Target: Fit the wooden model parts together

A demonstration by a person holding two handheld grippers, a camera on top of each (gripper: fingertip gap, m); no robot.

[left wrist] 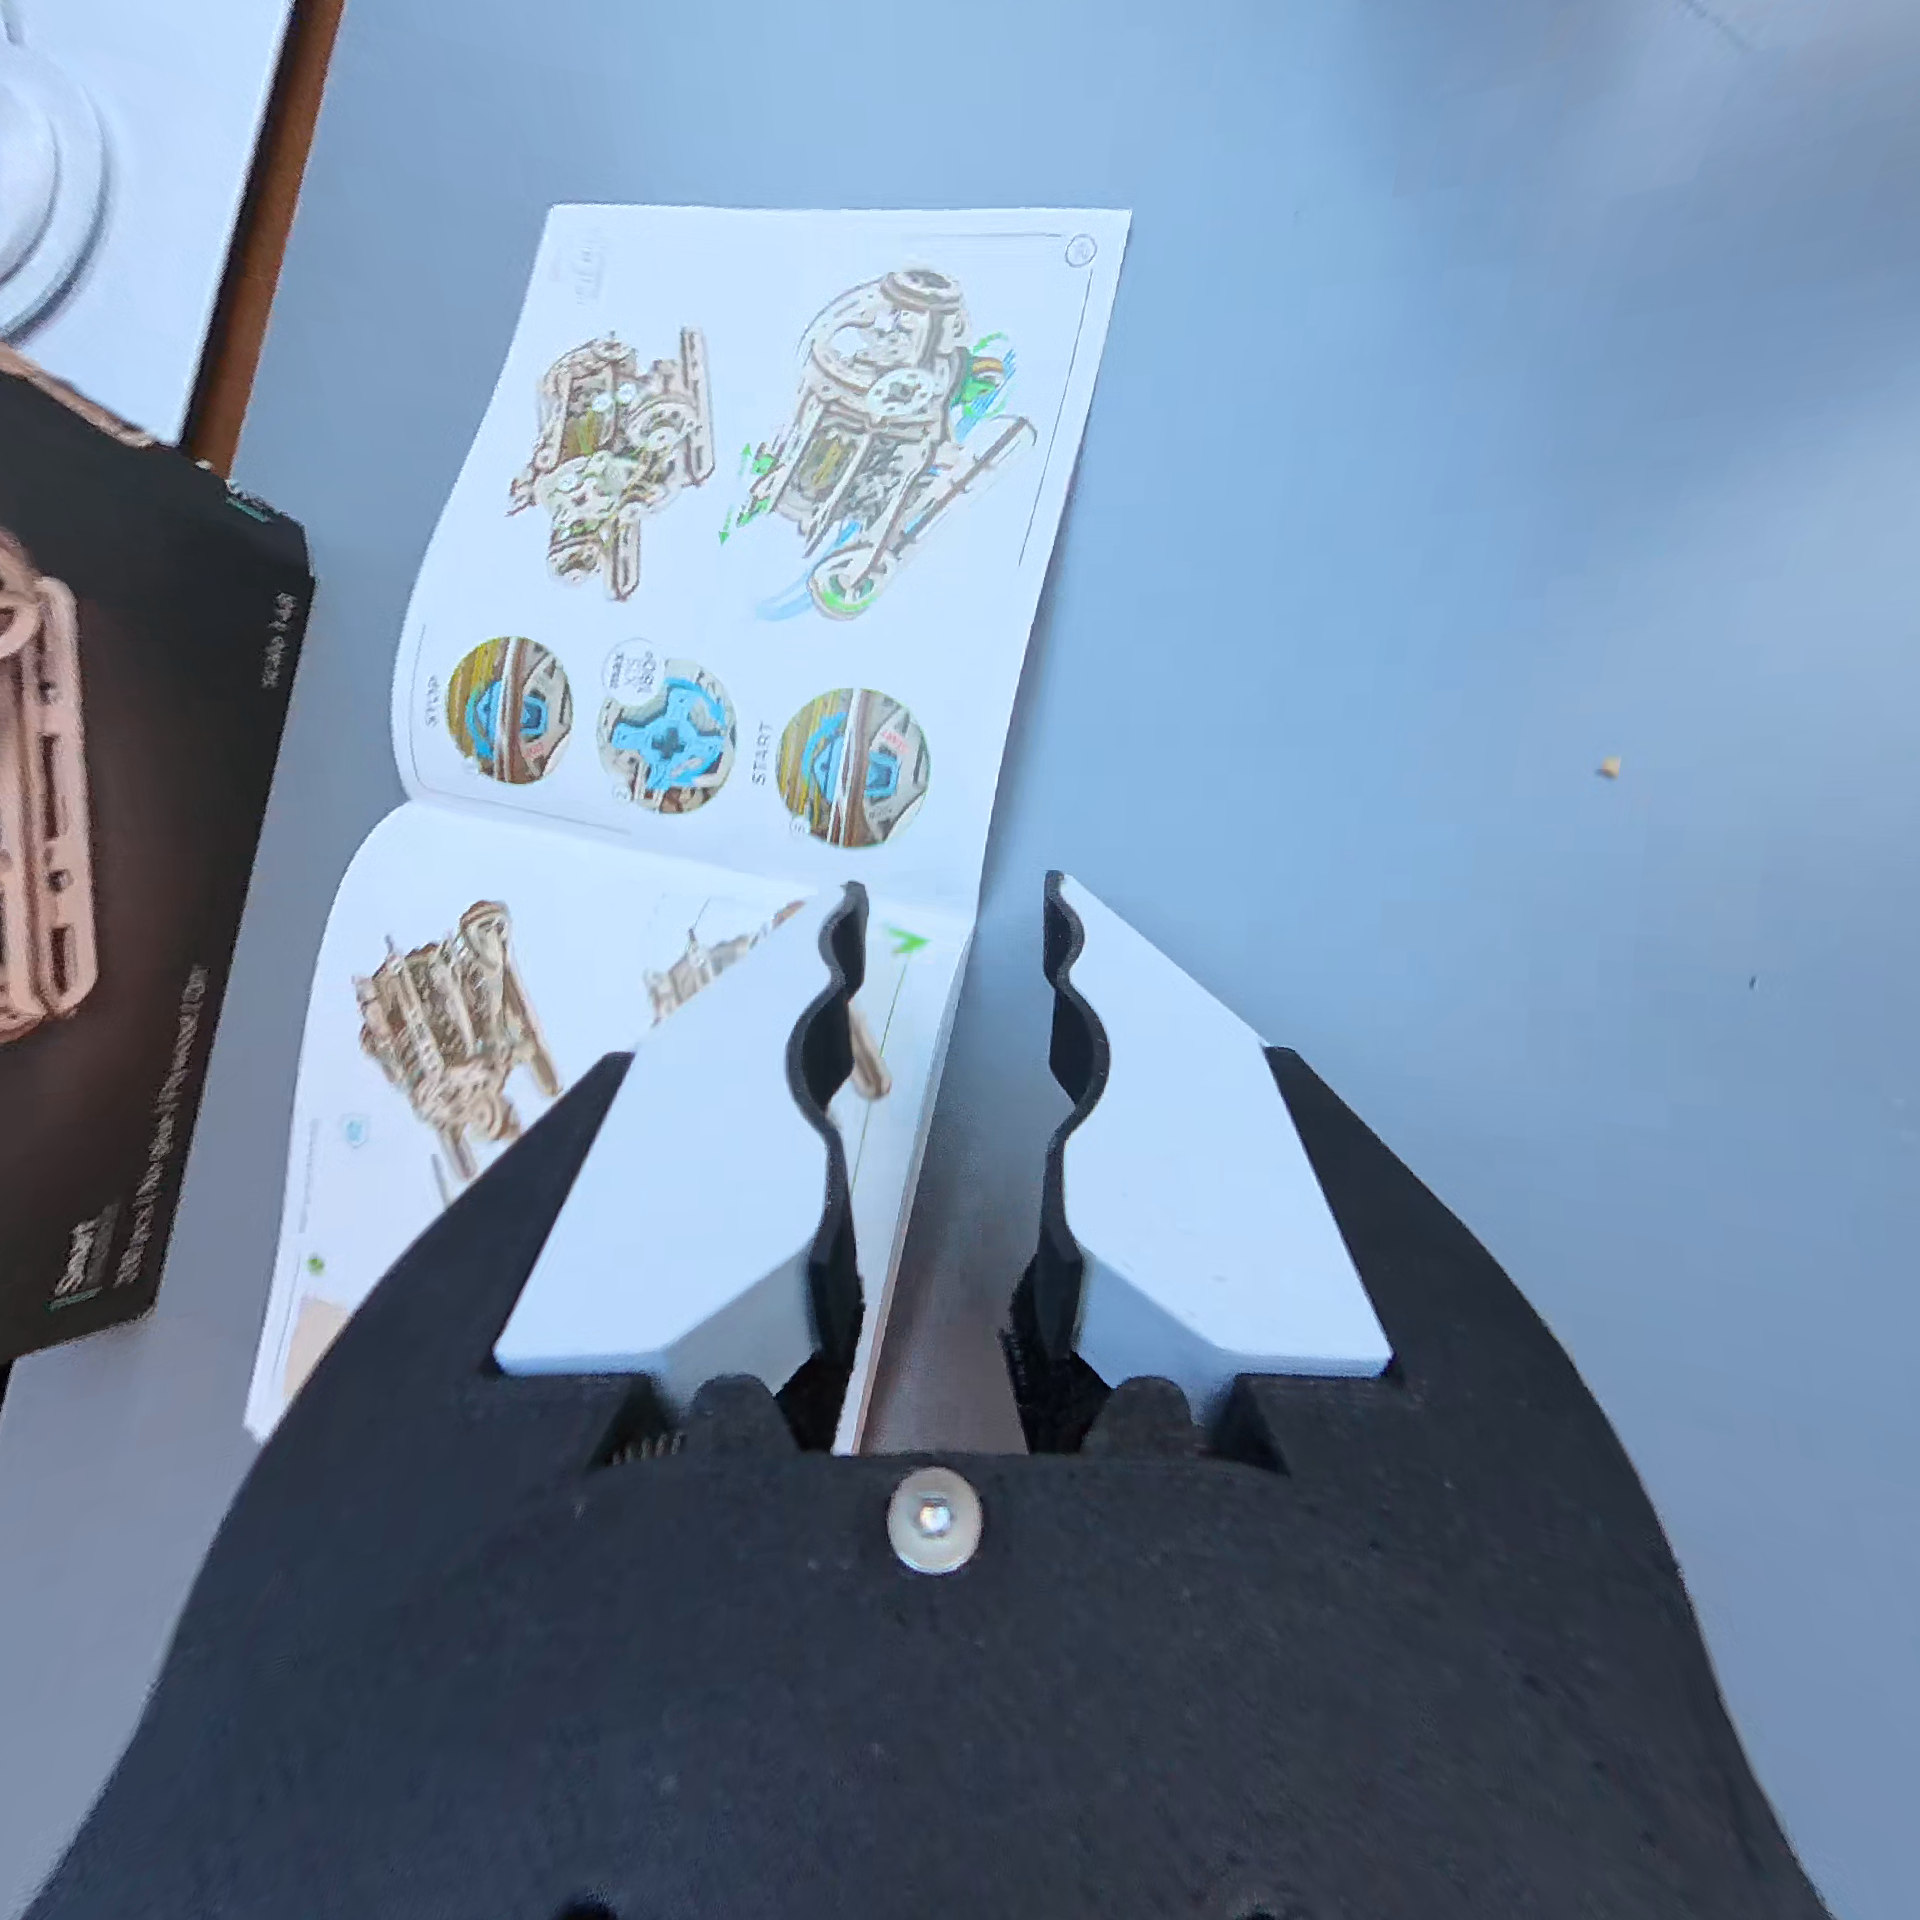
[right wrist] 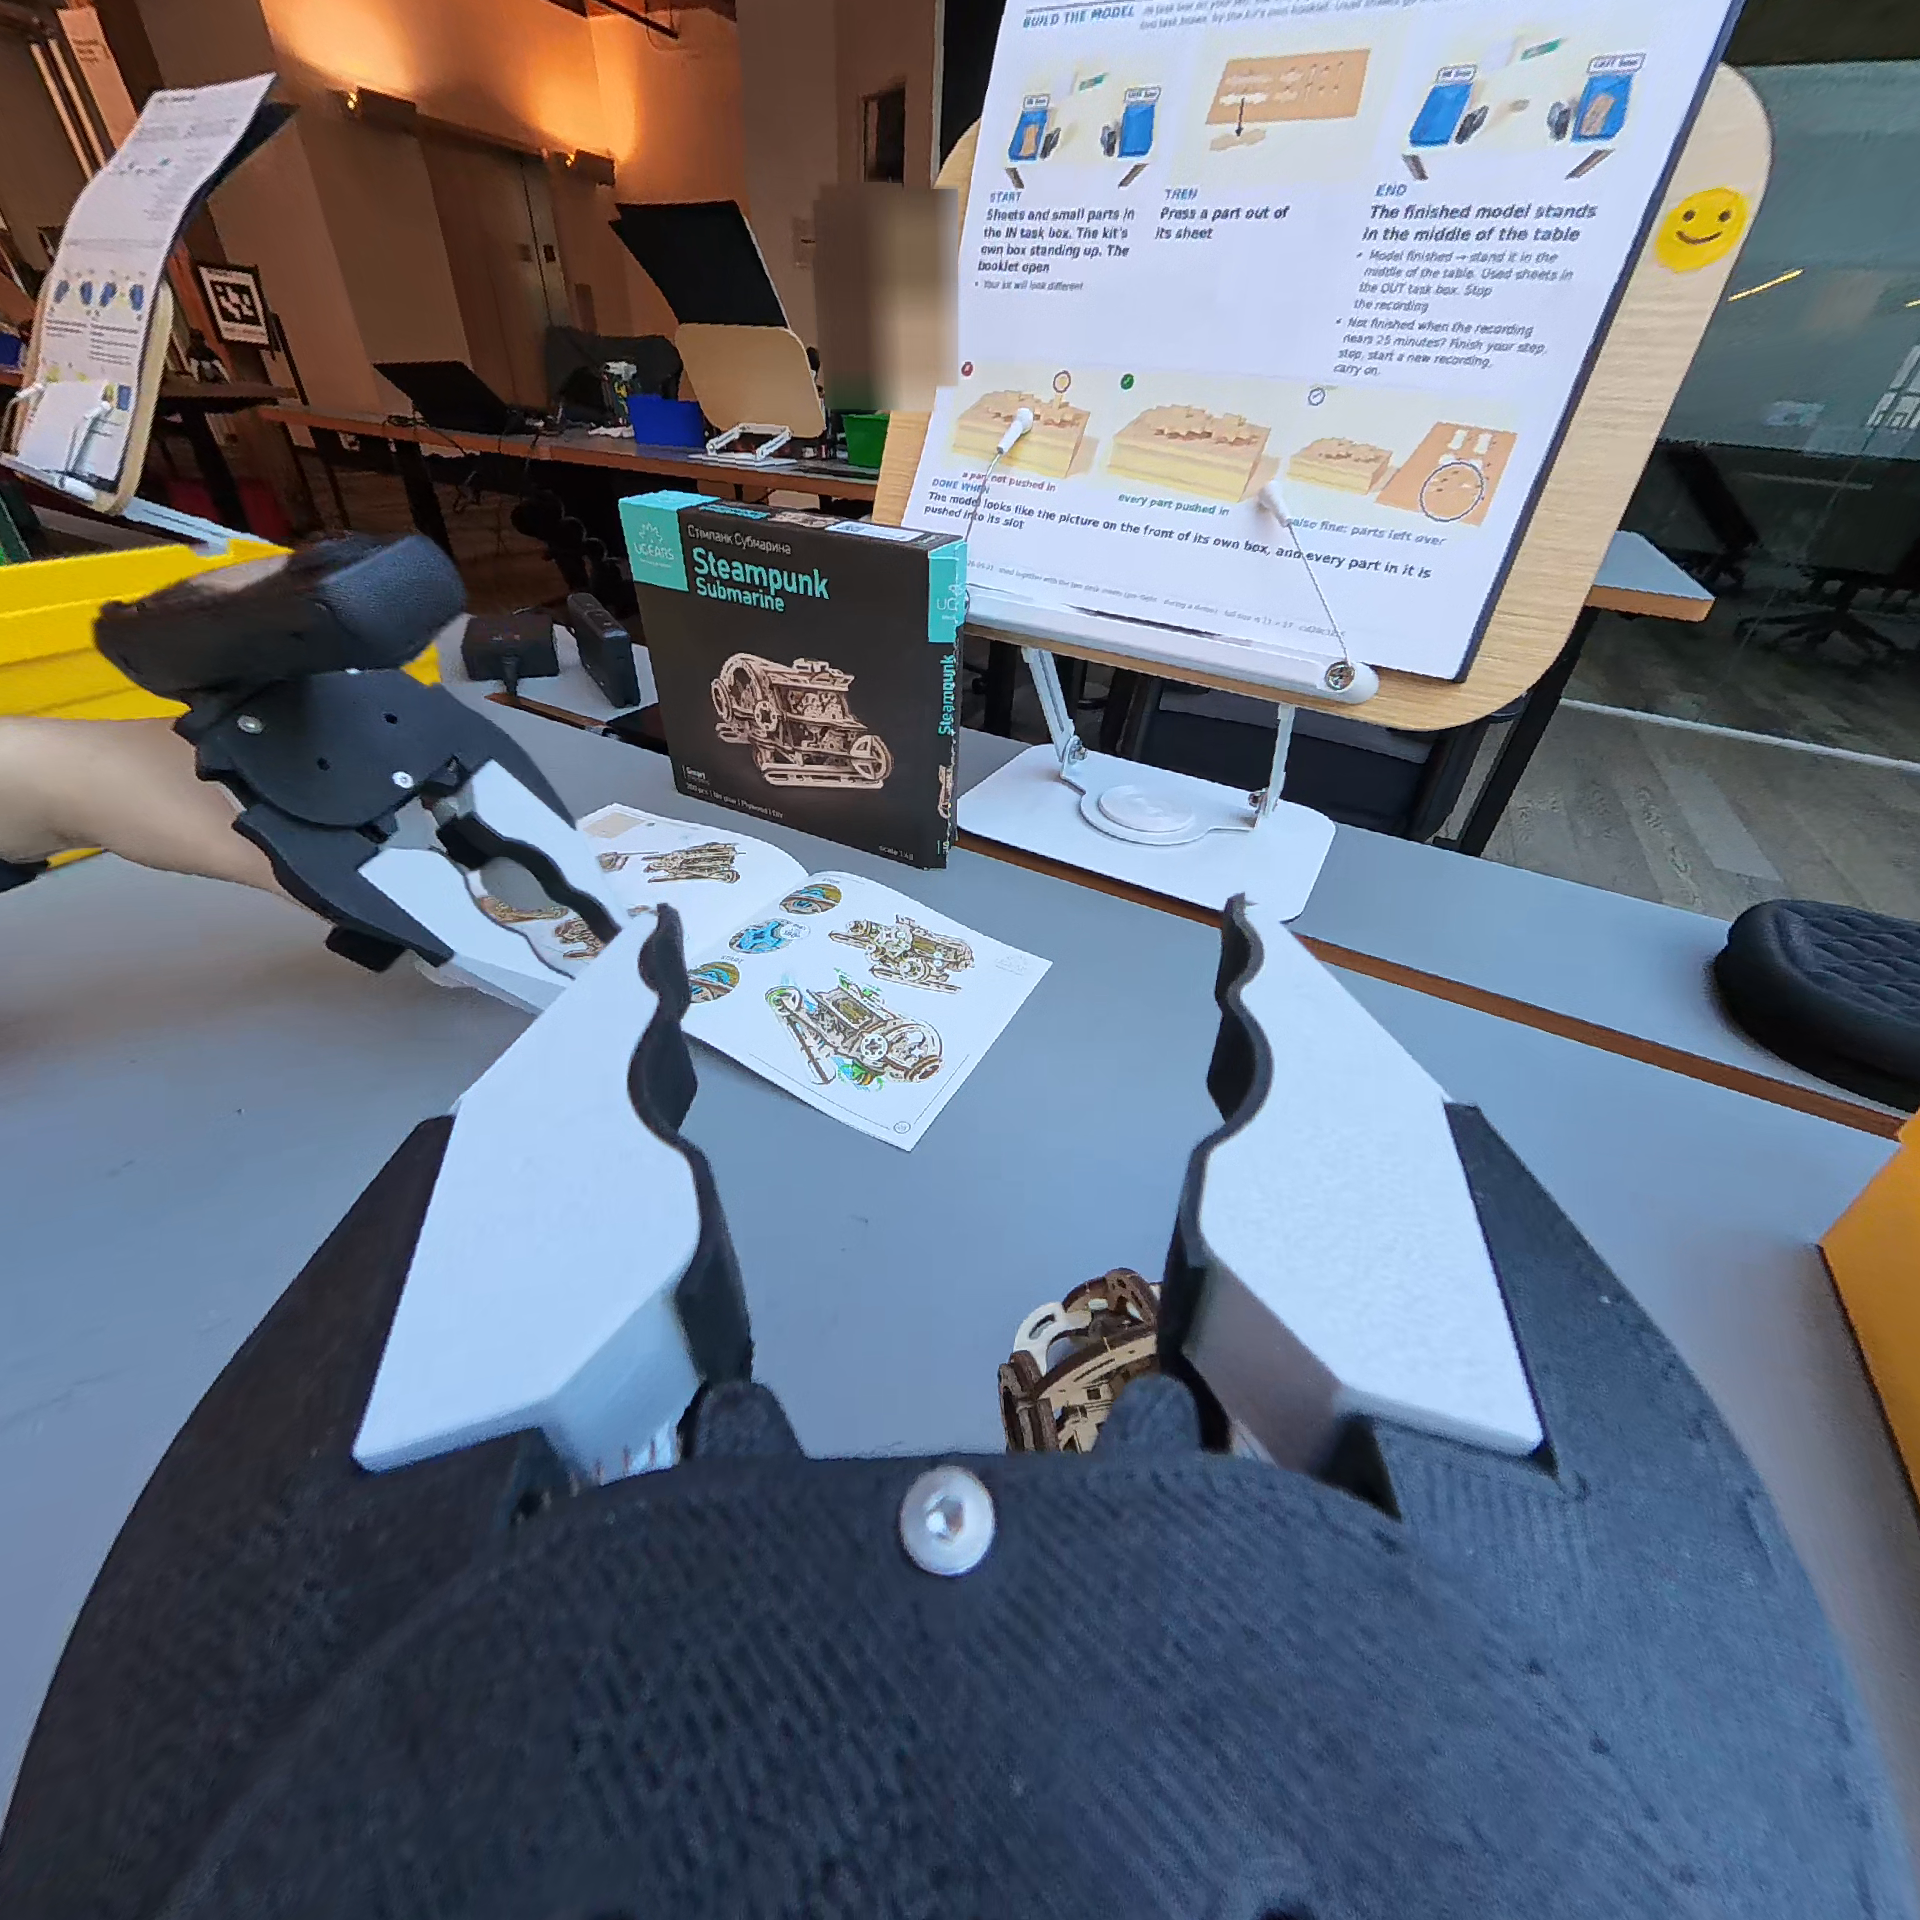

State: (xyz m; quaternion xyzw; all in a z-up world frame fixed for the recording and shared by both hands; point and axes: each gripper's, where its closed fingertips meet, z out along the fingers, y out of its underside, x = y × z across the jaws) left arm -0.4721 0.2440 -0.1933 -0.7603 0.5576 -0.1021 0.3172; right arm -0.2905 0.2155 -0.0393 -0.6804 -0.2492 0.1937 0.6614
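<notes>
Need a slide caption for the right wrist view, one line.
Open right gripper above grey table, wooden model near its right finger; left gripper over open booklet.

Even, cool light is spread over the grey table (left wrist: 1455, 520); shadows are soft. Motion blur is seen on the dark box (left wrist: 125, 831) at left. Warm orange glow fills the right wrist view's upper left; fisheye bending is noted at edges.
</notes>
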